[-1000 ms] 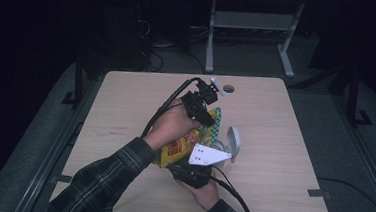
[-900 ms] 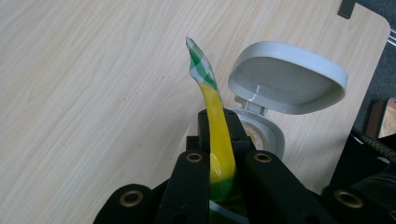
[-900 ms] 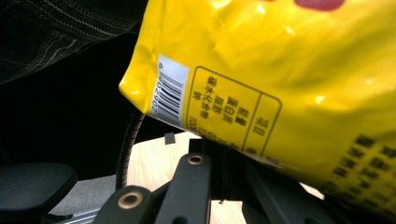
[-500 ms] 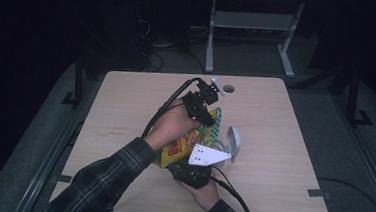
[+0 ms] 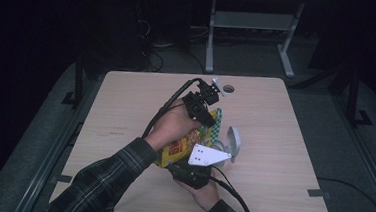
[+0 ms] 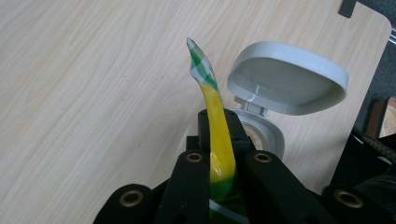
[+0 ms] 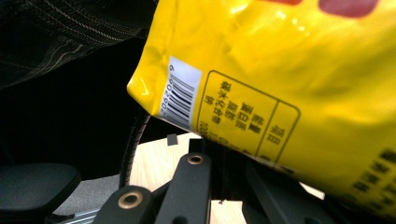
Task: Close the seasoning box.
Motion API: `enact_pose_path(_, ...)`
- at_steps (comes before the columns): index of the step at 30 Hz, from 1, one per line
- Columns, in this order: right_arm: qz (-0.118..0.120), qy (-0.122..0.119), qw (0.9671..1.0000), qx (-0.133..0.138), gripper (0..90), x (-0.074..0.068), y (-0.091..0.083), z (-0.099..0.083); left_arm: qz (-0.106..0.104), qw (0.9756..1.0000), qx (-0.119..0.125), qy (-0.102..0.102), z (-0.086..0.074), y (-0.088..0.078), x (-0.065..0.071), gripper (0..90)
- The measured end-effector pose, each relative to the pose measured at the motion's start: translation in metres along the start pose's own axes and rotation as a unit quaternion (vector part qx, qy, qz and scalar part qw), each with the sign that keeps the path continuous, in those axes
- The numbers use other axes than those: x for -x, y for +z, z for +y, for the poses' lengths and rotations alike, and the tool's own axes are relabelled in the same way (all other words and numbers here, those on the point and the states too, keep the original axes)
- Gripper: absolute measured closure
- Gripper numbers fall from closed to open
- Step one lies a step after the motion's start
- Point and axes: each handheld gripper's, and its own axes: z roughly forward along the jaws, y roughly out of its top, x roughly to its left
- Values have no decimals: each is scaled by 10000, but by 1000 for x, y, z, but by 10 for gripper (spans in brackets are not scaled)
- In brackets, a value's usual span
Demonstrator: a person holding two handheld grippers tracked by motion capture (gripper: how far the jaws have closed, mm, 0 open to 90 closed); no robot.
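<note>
Both tools pinch the bag [image 5: 185, 146]: left tool [image 6: 219, 161] on its top seal, right tool [image 7: 224, 175] below. Pulled unevenly, the seal could slip; the open pot [image 6: 275, 100] at two o'clock might tip.

Yellow bag [image 7: 280, 74] cut off top/right; hides right tool's tips.

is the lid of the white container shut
No, in the left gripper view the white container's lid stands flipped up on its hinge, leaving the mouth open.

Yellow bag [image 7: 280, 70] with green-checked edge; grey container [image 6: 285, 79]; plaid sleeve [image 5: 105, 180].
</note>
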Motion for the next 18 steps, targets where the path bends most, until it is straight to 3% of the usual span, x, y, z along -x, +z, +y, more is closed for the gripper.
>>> enact_pose_path(18,4,-6,10000,-4,900,0,0,0,9,10000,-1,-3,0,0,0,899)
